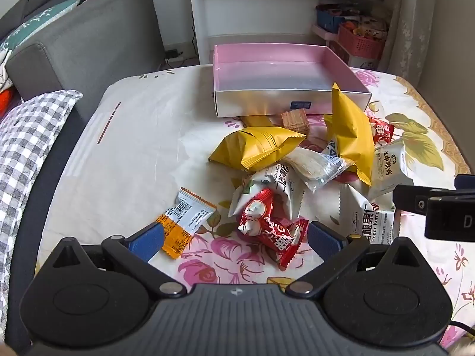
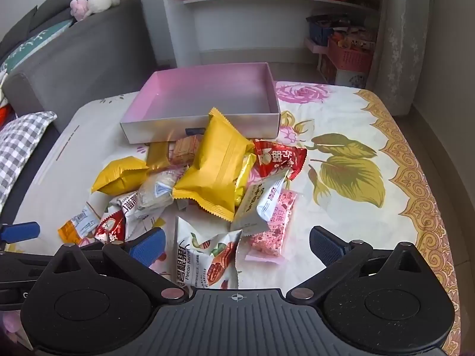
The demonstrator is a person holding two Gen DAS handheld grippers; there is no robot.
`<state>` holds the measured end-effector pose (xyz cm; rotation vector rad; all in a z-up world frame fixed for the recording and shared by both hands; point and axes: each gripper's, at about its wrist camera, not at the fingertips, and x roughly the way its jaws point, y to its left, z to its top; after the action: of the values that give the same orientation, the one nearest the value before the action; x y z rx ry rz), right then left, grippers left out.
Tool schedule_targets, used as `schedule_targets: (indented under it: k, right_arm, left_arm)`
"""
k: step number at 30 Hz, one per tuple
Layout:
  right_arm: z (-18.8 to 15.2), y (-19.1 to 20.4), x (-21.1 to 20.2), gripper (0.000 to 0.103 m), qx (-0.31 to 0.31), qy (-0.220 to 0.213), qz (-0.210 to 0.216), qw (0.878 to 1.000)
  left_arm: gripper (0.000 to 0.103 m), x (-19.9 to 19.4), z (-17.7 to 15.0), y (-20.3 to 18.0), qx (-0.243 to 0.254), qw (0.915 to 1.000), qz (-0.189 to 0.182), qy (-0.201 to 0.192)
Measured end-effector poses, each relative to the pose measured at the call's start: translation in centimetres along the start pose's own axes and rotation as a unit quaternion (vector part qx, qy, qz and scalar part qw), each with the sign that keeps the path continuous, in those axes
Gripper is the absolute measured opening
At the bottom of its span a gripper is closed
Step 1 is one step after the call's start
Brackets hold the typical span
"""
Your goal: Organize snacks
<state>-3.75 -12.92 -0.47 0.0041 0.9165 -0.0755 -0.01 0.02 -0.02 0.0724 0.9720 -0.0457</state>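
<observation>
Both grippers hovered with fingers spread wide, holding nothing: the left gripper (image 1: pixel 234 237) over a red packet (image 1: pixel 268 231), the right gripper (image 2: pixel 236 241) over a pecan packet (image 2: pixel 207 259). Snacks lay heaped near the pink box (image 2: pixel 204 130), which sat at the far side on the floral cloth (image 2: pixel 371 136).

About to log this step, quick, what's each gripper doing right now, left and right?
Left gripper: open, holding nothing, red snack packet between its fingers.
Right gripper: open, holding nothing, above the pecan packet.
</observation>
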Motion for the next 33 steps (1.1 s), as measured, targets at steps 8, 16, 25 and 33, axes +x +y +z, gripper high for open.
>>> schedule_targets:
  k: [8,16,25,33]
  right_arm:
    - [-0.21,0.14,0.24,0.103,-0.003,-0.002,-0.006,1.0]
    - [-0.22,0.19,0.15,0.103,-0.003,-0.007,-0.011,1.0]
    - [-0.17,0.17,0.04,0.103,-0.003,-0.008,-0.011,1.0]
    - [-0.16,0.29,-0.02,0.103,-0.002,-0.009,-0.012,1.0]
  left_arm:
    - [0.103,-0.26,-0.08,-0.17,0.001,1.0,0.001,0.0]
    - [0.103,0.11,0.15,0.09,-0.006,1.0,0.001,-0.001]
    - [0.103,-0.04,0.16,0.18,-0.006,1.0,0.0,-0.001]
    - [0.103,-0.16,0.3,0.38,-0.007,1.0,0.0,-0.002]
